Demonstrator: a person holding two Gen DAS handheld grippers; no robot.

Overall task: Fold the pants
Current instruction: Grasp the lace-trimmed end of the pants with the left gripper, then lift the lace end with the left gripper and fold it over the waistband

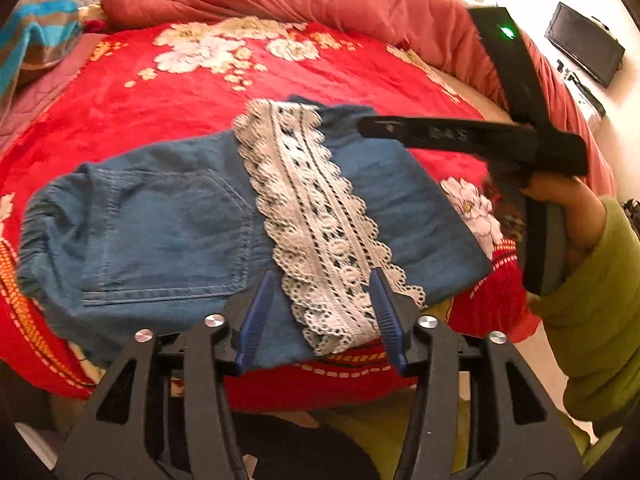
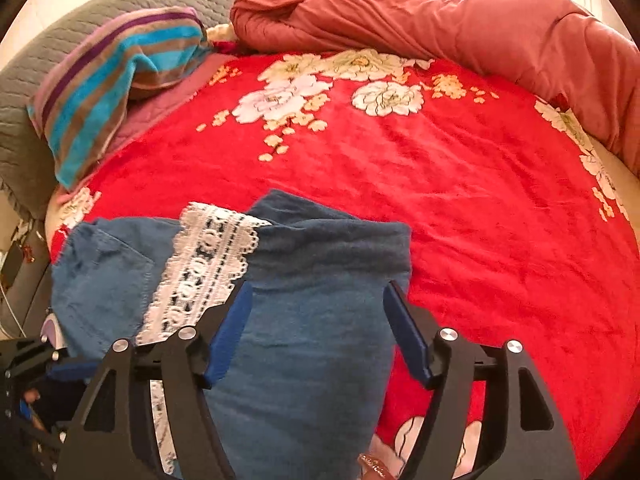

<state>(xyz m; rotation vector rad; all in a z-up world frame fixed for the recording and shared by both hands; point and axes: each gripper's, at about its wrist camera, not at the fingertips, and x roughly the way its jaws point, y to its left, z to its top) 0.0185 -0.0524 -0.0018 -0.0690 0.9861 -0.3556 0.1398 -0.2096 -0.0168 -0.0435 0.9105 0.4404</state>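
Blue denim pants (image 1: pixel 168 232) with a white lace band (image 1: pixel 320 232) lie folded on the red floral blanket (image 1: pixel 200 92), waistband at the left. My left gripper (image 1: pixel 320 316) is open, its blue fingers either side of the lace band's near end, holding nothing. The right gripper's black body (image 1: pixel 480 140) shows in the left wrist view, held by a hand in a green sleeve, over the pants' right end. In the right wrist view the pants (image 2: pixel 312 320) and lace (image 2: pixel 208 268) lie under my right gripper (image 2: pixel 320 328), which is open above the blue fabric.
A rolled salmon-red quilt (image 2: pixel 440 20) lies along the far side of the bed. A striped pillow (image 2: pixel 112 92) rests at the far left against a grey headboard (image 2: pixel 24 100). A dark monitor (image 1: pixel 584 48) stands right of the bed. The bed's near edge (image 1: pixel 280 392) is just below the pants.
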